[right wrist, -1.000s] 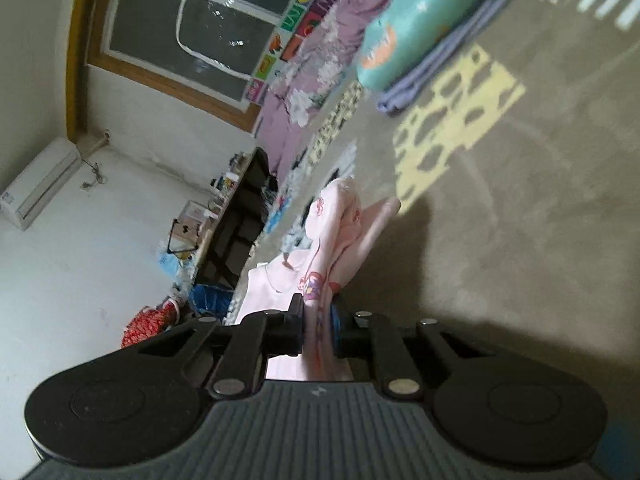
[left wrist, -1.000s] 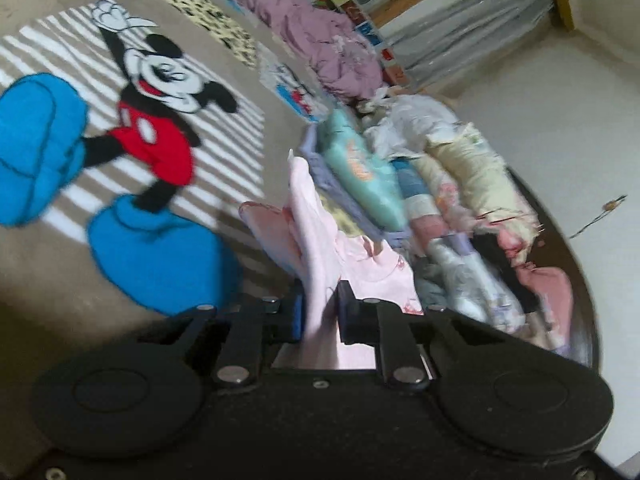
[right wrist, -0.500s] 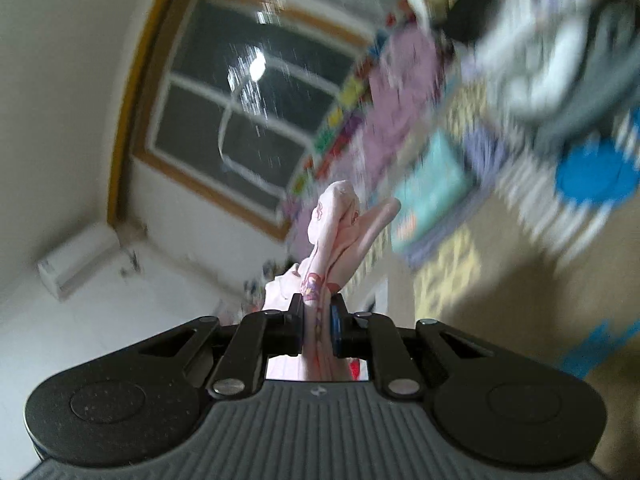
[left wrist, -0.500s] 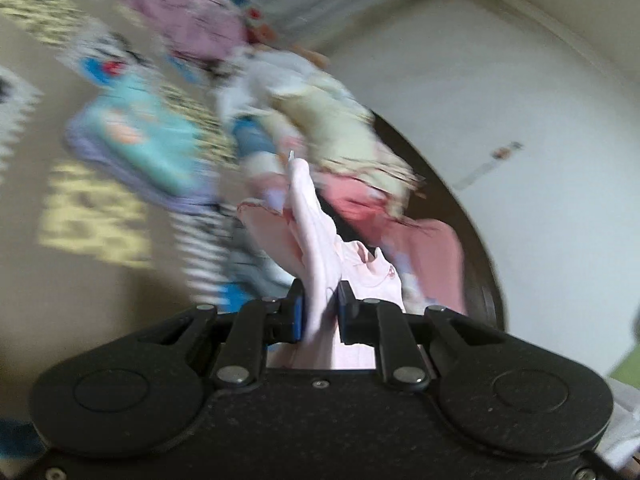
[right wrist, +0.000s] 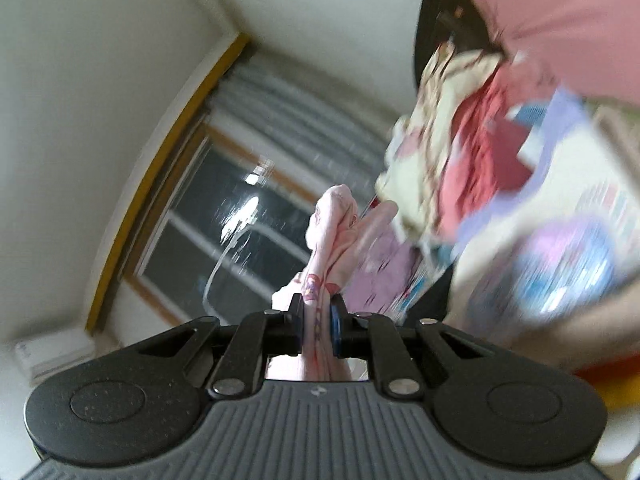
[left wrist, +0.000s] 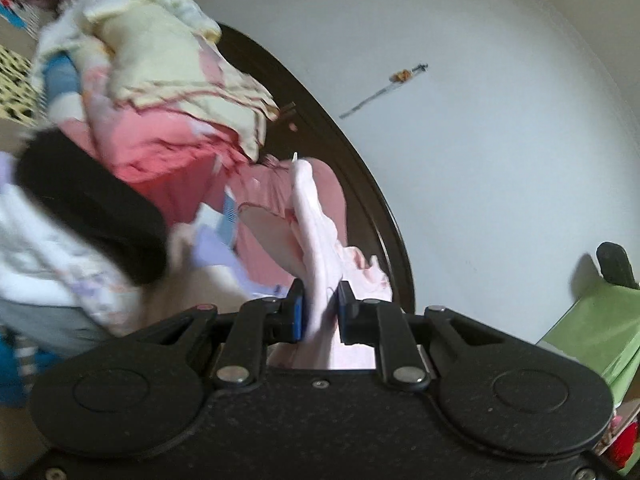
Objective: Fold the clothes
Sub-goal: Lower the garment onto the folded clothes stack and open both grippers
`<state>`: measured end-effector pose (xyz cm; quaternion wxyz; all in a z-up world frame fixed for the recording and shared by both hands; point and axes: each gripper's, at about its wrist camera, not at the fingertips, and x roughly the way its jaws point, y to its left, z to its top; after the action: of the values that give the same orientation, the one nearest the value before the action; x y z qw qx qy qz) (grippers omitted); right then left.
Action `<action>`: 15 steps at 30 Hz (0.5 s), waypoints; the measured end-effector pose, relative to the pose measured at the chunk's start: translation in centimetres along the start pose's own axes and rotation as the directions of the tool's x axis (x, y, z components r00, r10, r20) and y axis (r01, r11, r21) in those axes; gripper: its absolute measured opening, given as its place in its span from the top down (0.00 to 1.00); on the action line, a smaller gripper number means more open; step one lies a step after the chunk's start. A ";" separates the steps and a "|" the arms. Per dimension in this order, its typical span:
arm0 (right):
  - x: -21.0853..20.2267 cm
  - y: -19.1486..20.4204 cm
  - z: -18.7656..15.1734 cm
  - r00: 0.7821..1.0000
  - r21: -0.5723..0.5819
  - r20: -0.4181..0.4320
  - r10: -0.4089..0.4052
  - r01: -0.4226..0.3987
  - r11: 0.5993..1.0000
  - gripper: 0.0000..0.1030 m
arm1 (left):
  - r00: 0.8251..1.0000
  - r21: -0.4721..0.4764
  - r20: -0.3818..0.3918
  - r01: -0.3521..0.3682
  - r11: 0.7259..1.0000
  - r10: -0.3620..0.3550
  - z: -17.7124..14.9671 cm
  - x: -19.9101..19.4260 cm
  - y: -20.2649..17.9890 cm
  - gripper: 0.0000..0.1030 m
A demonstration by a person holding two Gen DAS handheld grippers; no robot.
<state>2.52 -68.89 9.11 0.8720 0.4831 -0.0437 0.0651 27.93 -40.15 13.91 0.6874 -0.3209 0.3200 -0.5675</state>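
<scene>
The left gripper (left wrist: 319, 308) pinches a fold of the pale pink garment (left wrist: 316, 240) between its blue-padded jaws; the cloth rises from the jaws toward 12 o'clock and ends in a narrow tip. Beyond it, from 9 to 12 o'clock in the left wrist view, lies a blurred pile of clothes (left wrist: 160, 92): a cream piece on top, salmon-pink cloth under it, a black item at 9 o'clock and white printed fabric below that. A dark curved edge (left wrist: 360, 168) borders the pile on its right, and a white wall (left wrist: 480, 120) fills the view from 12 to 3 o'clock. A green cloth (left wrist: 592, 328) shows at 4 o'clock.

The right gripper (right wrist: 316, 328) is likewise clamped on the same pink garment (right wrist: 328, 232), which bunches upward toward 12 o'clock, a printed patch just above the jaws. A dark window (right wrist: 224, 248) with a yellow frame sits at 10 o'clock, grey curtains (right wrist: 304, 120) above it, and the blurred clothes pile spreads from 1 to 3 o'clock
</scene>
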 end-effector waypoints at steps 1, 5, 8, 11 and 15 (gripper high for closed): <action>0.0 -0.7 1.1 1.000 0.011 0.011 -0.010 0.010 1.000 0.86 | 1.000 -0.008 -0.007 0.007 1.000 -0.007 0.2 1.5 -0.1 0.87; 0.5 -3.8 4.7 0.997 0.051 0.050 -0.055 0.052 0.997 0.86 | 0.998 -0.048 -0.056 0.009 0.999 -0.012 1.1 7.1 0.8 0.87; 1.1 -6.0 6.5 0.993 0.070 0.066 -0.095 0.090 0.993 0.86 | 0.997 -0.075 -0.084 -0.006 0.997 -0.001 1.2 9.8 2.0 0.87; 1.7 -8.4 7.4 0.988 0.083 0.071 -0.136 0.130 0.988 0.86 | 0.996 -0.092 -0.093 -0.023 0.995 0.014 0.9 11.7 3.1 0.87; 2.1 -11.0 7.7 0.972 0.089 0.086 -0.219 0.211 0.973 0.84 | 0.985 -0.028 -0.145 -0.101 0.995 0.096 0.0 14.3 4.7 0.85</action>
<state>6.20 -81.01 4.24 0.8509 0.5219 -0.0301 -0.0512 32.82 -53.52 9.06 0.6839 -0.2754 0.3941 -0.5487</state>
